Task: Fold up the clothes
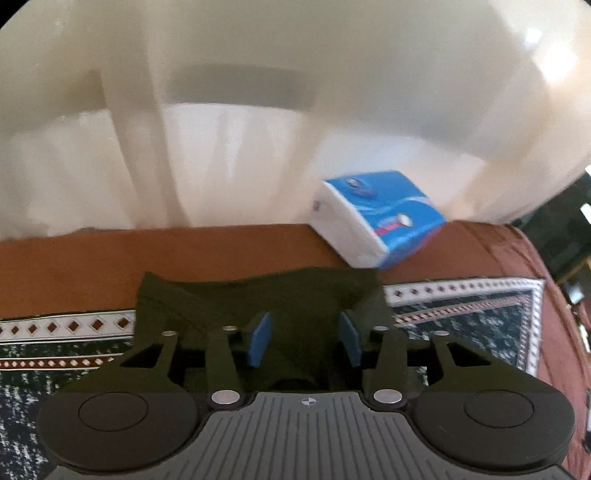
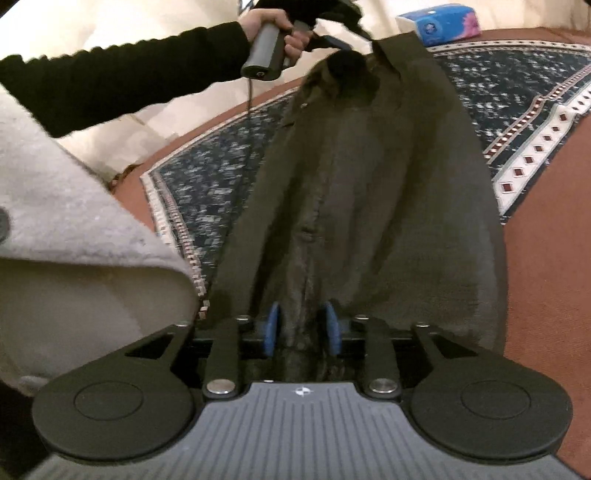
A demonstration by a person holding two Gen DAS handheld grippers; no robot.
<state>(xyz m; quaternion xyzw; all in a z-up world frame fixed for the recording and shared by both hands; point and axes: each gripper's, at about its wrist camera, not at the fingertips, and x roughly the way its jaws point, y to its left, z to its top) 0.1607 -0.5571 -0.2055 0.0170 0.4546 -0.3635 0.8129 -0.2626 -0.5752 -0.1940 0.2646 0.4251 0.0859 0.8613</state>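
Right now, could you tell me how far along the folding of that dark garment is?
Done: the dark garment lies stretched lengthwise on the patterned rug. In hand: cloth sits between the left gripper's and right gripper's parted blue pads, apparently released. Left: it lies long, not yet a compact fold.

Our left claw (image 1: 304, 341) is matte black: two slim link arms per side, pinned with round silver screws, ending in blue rectangular pads (image 1: 259, 343). Behind them sit two broad black discs flanking a grey ribbed plate stamped with a small crosshair mark. Our right claw (image 2: 302, 328) is built the same (blue pads, silver screws, ribbed grey plate). Our hand (image 2: 275, 27) comes out of a black ribbed knit sleeve (image 2: 110, 77); the handle (image 2: 264, 53) is a dark grey cylinder with a thin cord hanging from its end.
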